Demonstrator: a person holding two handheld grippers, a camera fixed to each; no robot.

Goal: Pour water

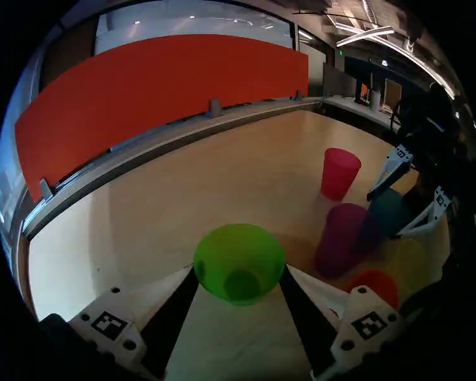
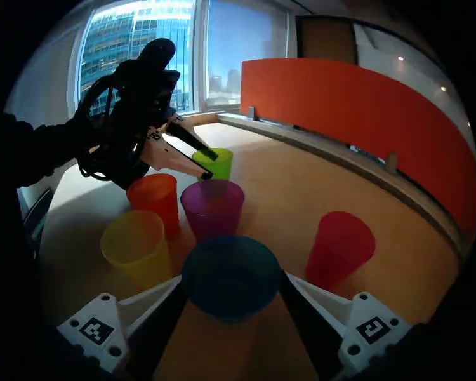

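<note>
Two grippers [image 1: 238, 269] [image 2: 231, 277] snug around green cup [image 1: 239, 257], teal cup [image 2: 230, 282].

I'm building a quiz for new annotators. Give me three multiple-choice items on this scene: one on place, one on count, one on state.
1. Which of these stands closest to the partition? A the red cup B yellow C purple
2. How many cups are there? A four B five C six
3. The right gripper has its fingers: A on both sides of the teal cup B shut on nothing C around the orange cup

Key: 1 A, it stands alone on the partition side. 2 C: green, orange, purple, yellow, teal, red. 3 A, a finger touches each side of it.
</note>
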